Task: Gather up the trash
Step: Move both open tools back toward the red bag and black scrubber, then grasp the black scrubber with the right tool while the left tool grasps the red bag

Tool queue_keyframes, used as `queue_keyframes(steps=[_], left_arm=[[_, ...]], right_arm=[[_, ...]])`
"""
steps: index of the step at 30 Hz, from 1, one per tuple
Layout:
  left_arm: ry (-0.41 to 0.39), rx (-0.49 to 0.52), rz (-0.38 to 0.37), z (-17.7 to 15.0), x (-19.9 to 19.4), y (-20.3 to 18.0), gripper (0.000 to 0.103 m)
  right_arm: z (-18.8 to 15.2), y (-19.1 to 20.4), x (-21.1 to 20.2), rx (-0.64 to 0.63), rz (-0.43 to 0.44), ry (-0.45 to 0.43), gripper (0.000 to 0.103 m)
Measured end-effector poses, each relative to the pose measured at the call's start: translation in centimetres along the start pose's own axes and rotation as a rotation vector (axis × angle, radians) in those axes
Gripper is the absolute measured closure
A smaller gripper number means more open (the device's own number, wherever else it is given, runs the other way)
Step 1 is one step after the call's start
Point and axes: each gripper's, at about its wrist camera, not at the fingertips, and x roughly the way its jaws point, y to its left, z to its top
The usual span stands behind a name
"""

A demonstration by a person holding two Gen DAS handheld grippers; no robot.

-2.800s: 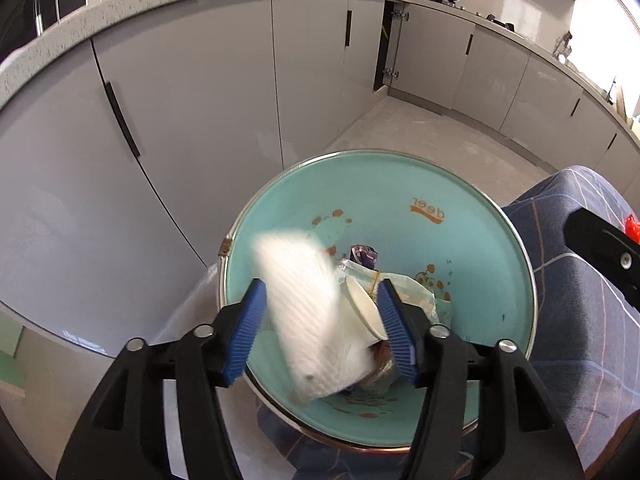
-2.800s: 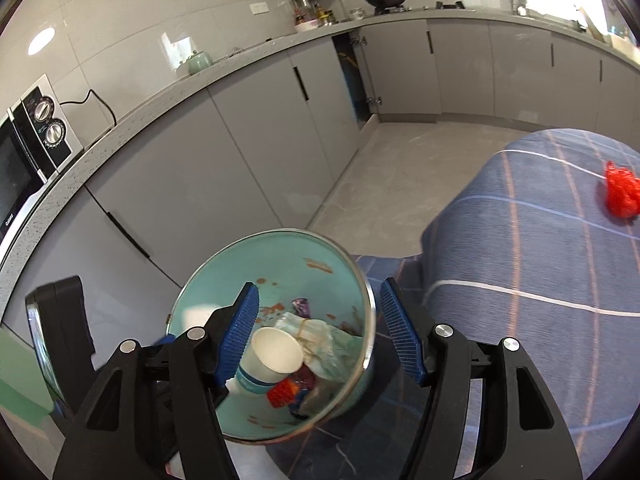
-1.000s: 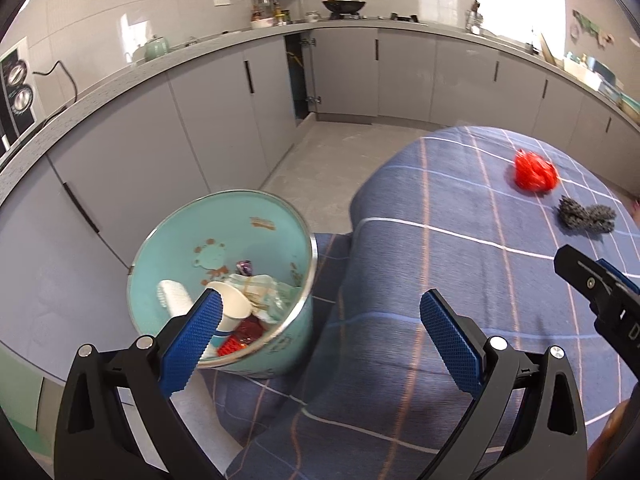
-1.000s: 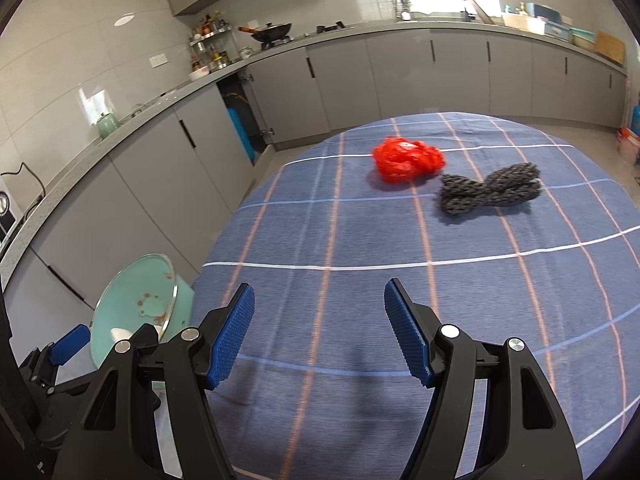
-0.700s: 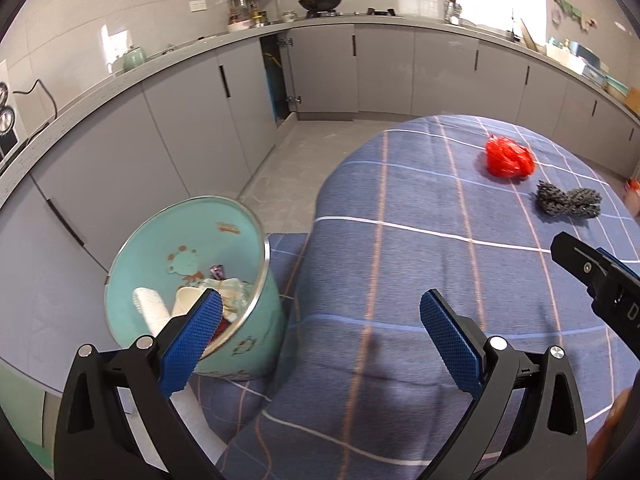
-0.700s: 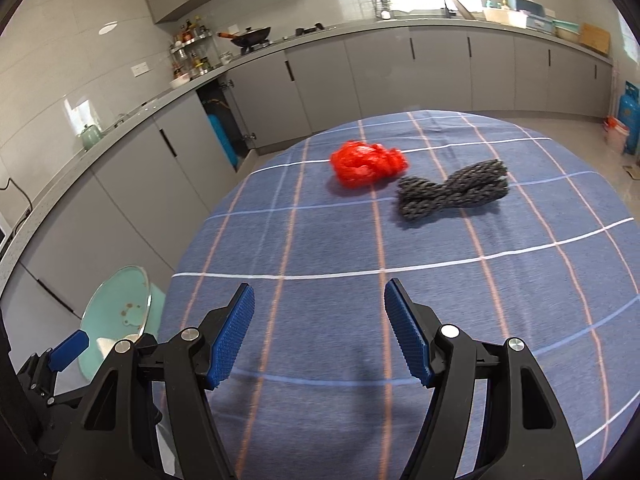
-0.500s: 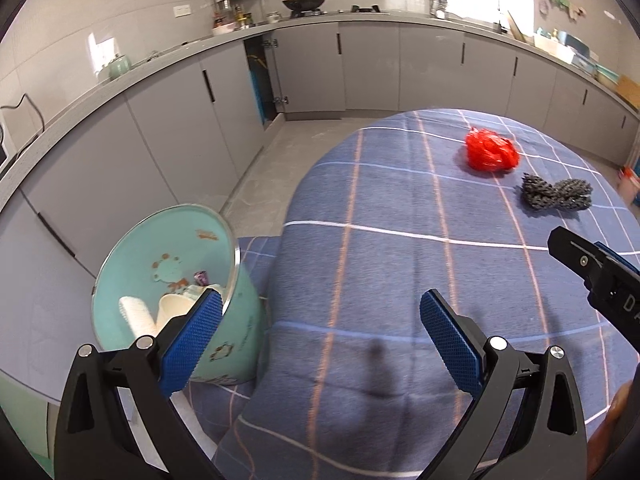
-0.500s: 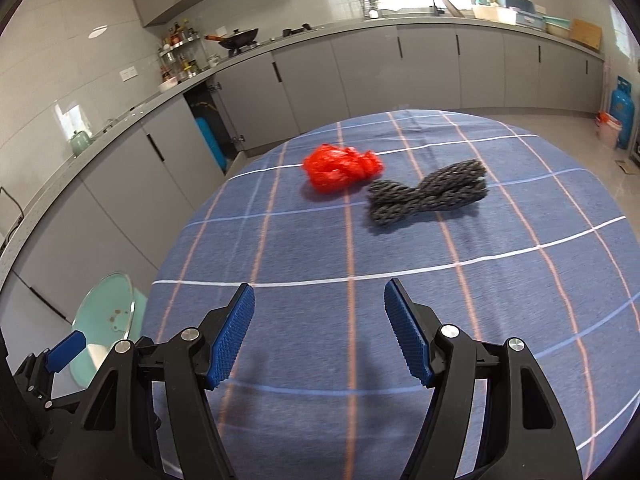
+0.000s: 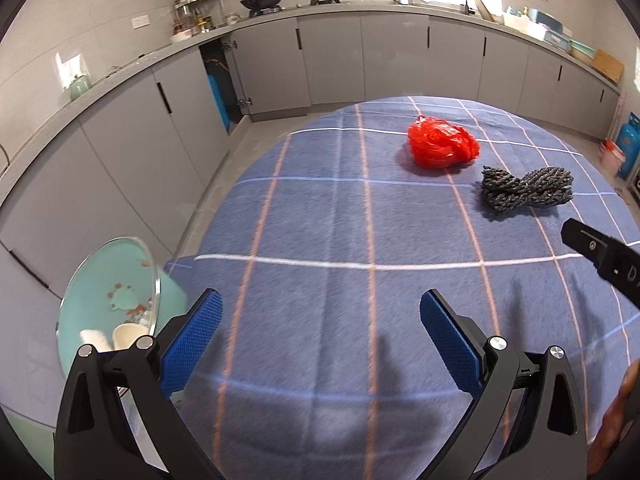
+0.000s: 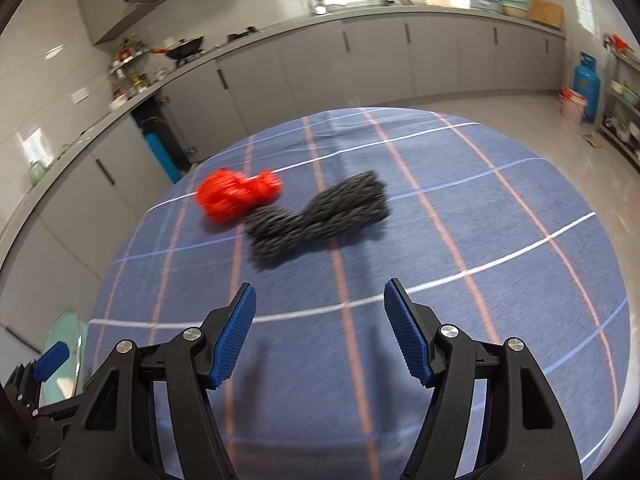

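Red bag (image 10: 236, 196) and grey rope (image 10: 320, 216) lie beyond the wide, empty right claw (image 10: 320, 336).

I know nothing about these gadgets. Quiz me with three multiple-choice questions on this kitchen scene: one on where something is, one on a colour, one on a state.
1. Where is the teal bin?
A. on the table
B. on the floor beside the table
C. on the counter

2. What colour is the crumpled plastic bag?
A. red
B. green
C. white

3. How is the right gripper?
A. shut on the rope bundle
B. open and empty
C. shut on a cup

Answers: 1 B, it stands below the tablecloth edge. 2 A, bright red. 3 B, nothing between its blue pads; the rope bundle lies ahead.
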Motion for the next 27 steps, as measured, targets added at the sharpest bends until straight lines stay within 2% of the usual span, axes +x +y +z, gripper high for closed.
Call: queue_keyframes(steps=[11, 17, 20, 22, 27], left_arm=[[-0.004, 0.019, -0.025, 3.8, 2.8, -1.7, 0.006], [-0.007, 0.008, -0.017, 5.6, 4.2, -1.5, 0.006], [-0.01, 0.012, -0.012, 6.3, 4.9, -1.6, 0.006], [-0.015, 0.015, -0.013, 7.0, 5.3, -1.8, 0.006], [-0.046, 0.015, -0.04, 8.9, 6.0, -2.9, 0.006]], right_arm=[[4.3, -0.3, 5.1, 0.077, -0.009, 0.049, 0.036], [5.1, 0.4, 8.1, 0.108, -0.016, 0.096, 0.038], [5.4, 0.8, 8.6, 0.087, -0.019, 0.089, 0.05], [5.6, 0.9, 8.7, 0.059, -0.01, 0.078, 0.063], [6.1, 1.0, 8.7, -0.002, 0.01, 0.063, 0.079]])
